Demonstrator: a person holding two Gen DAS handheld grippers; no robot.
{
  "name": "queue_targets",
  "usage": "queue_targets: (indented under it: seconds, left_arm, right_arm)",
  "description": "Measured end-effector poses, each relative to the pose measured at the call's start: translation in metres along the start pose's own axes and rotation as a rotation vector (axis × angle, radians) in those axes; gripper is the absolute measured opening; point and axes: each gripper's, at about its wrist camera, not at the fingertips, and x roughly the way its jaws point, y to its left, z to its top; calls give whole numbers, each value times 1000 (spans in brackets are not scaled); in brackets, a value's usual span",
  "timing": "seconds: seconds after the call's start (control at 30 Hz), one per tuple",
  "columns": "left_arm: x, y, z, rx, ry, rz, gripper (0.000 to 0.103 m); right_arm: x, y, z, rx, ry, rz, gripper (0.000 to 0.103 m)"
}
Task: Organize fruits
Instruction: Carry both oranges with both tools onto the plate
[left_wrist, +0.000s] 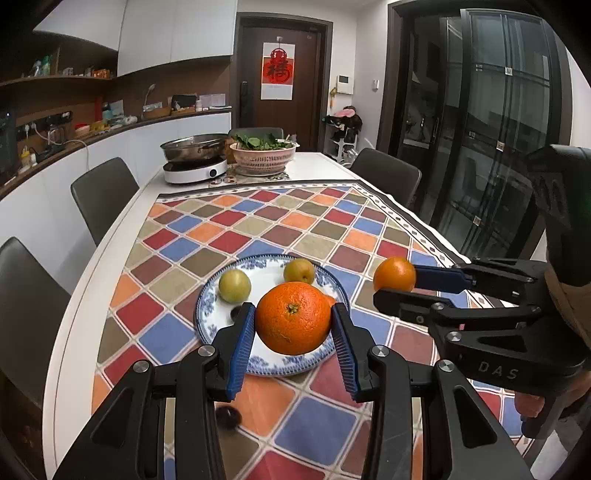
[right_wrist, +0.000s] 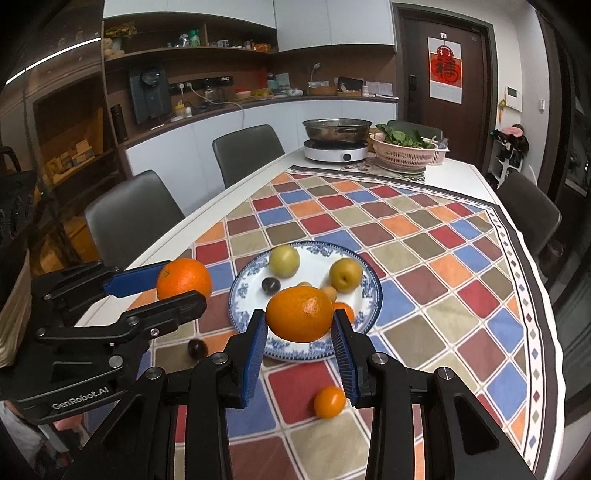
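Nearest the lens in each wrist view: blue-padded jaws pinching an orange. Left gripper (left_wrist: 293, 330) clamped on the large orange (left_wrist: 293, 317), held over the near rim of the blue-and-white plate (left_wrist: 207, 325). Right gripper (right_wrist: 300, 326) likewise pinching the smaller orange (right_wrist: 300, 313), also held above the plate's near edge, to the right of the other. Neither orange released yet; hard to tell whether either touches the plate.

Just below, on the patterned cloth of the bench (right_wrist: 461, 258): a small tangerine (right_wrist: 329, 401) lying loose near the right jaws, and a dark plum (right_wrist: 197, 348) loose off the plate's left rim. Both apparently still to be gathered.

On the plate itself: two yellow-green pears (right_wrist: 283, 260) and (right_wrist: 345, 275), a second dark plum (right_wrist: 270, 285), and a few small orange fruits (right_wrist: 345, 309) partly hidden behind the held orange. Count of the small ones unclear.

Judged by that: well under way, with several fruits plated, two oranges in hand about to join them, and at least two strays left on the cloth.

Farther off, at the far end of the bench: a cooker with a steel pan (right_wrist: 337, 129) and a pink basket of greens (right_wrist: 402, 155), apart from the fruit.
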Motion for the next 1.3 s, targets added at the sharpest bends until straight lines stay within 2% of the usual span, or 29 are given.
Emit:
queue_targets:
  seconds: [0.27, 0.6, 0.93, 1.3]
  left_arm:
    - [23, 13, 21, 26, -3, 3, 41]
    - [67, 30, 39, 37, 38, -21, 41]
    - [127, 40, 47, 29, 123, -50, 41]
    - [177, 43, 44, 59, 209, -48, 41]
  right_arm:
    - [28, -8, 18, 19, 24, -3, 37]
    - [69, -26, 32, 59, 84, -12, 37]
    - [109, -46, 34, 106, 162, -13, 37]
    - [145, -62, 23, 146, 232, -5, 37]
